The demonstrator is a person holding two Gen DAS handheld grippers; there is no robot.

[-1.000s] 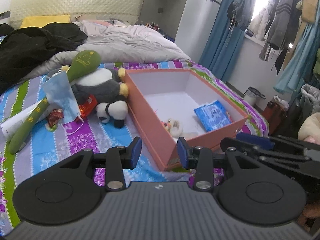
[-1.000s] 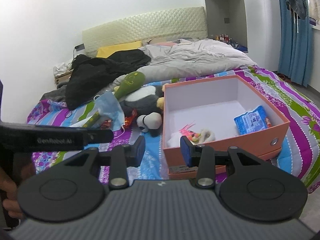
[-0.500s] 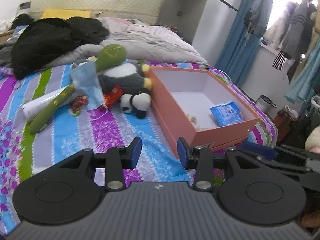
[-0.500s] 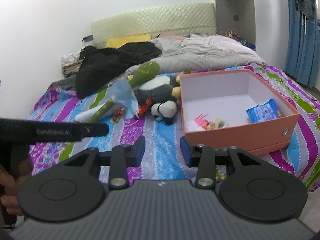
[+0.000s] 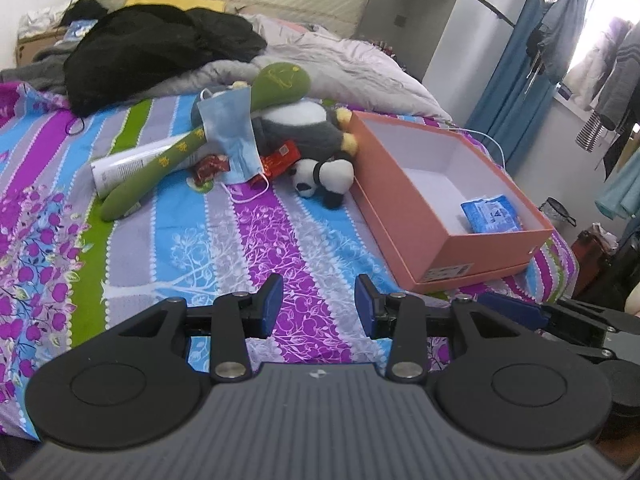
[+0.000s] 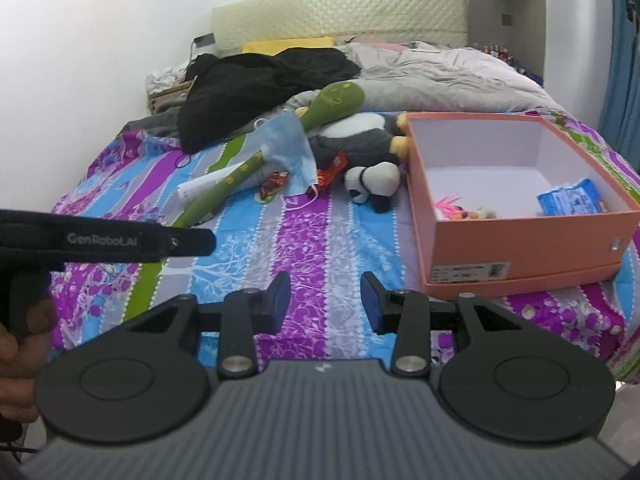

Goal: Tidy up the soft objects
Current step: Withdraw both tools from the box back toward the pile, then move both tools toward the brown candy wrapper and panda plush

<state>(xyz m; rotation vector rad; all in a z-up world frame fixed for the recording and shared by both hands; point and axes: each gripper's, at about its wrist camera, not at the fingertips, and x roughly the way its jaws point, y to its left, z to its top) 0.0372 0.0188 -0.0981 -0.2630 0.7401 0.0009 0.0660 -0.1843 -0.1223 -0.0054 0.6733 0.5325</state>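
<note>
An open orange box [image 5: 404,216] [image 6: 520,240] sits on the striped bedspread at the right; a blue packet [image 5: 490,214] [image 6: 570,198] and a small pink toy [image 6: 452,210] lie inside. Left of the box are a small panda plush [image 5: 326,174] [image 6: 372,180], a grey penguin plush [image 5: 300,126] [image 6: 360,132], a long green plush [image 5: 224,124] [image 6: 280,144], a blue face mask [image 5: 230,132] [image 6: 290,152] and red wrappers [image 5: 280,158]. My left gripper [image 5: 319,304] and right gripper [image 6: 325,302] are both open and empty, low over the bed's near edge, well short of the toys.
A black garment [image 5: 160,48] [image 6: 256,84] and a grey duvet [image 5: 340,64] are piled at the head of the bed. A white tube [image 5: 132,162] lies under the green plush. Blue curtains [image 5: 504,68] and hanging clothes stand at the right.
Both grippers have drawn back and leftwards from the box, so more of the bedspread and the toy pile now show. Nothing on the bed moved. Both jaws stayed open.
</note>
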